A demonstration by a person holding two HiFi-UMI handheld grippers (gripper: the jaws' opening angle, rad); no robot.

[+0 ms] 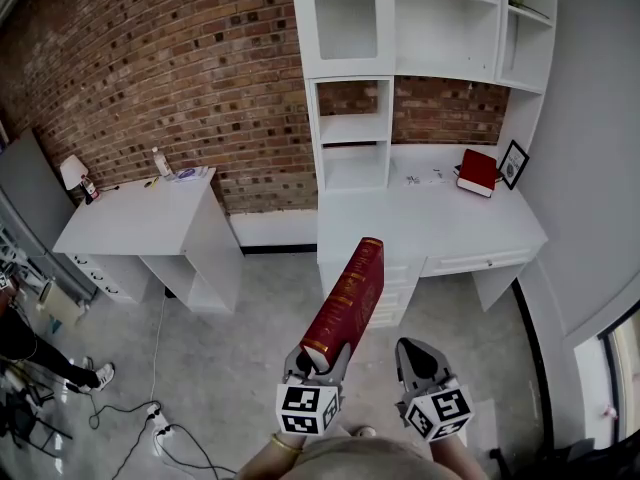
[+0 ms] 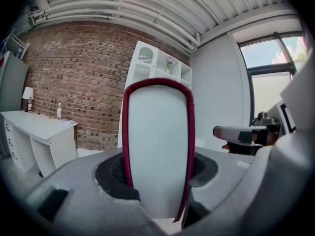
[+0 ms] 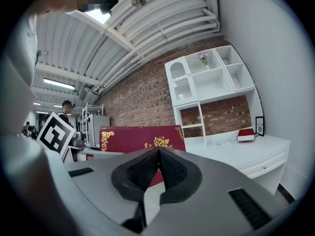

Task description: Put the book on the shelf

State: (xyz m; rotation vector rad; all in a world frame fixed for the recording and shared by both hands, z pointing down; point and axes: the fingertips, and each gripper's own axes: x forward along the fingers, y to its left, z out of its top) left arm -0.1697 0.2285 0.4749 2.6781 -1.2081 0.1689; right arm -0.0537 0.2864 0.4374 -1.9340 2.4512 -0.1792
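My left gripper (image 1: 318, 360) is shut on the lower end of a dark red book (image 1: 346, 302) with gilt ornament, which sticks up and forward toward the white desk. In the left gripper view the book's (image 2: 157, 146) white page edge fills the space between the jaws. My right gripper (image 1: 420, 360) hangs just right of it, jaws shut and holding nothing; in its own view the pads (image 3: 158, 168) meet and the red cover (image 3: 142, 140) shows behind them. The white shelf unit (image 1: 352, 128) stands on the desk against the brick wall.
A second red book (image 1: 477, 172) and a framed picture (image 1: 513, 164) lie at the right of the white desk (image 1: 430, 218). A smaller white table (image 1: 140, 218) with a lamp and bottle stands left. Cables and a power strip (image 1: 155, 420) lie on the floor; a person's legs show at far left.
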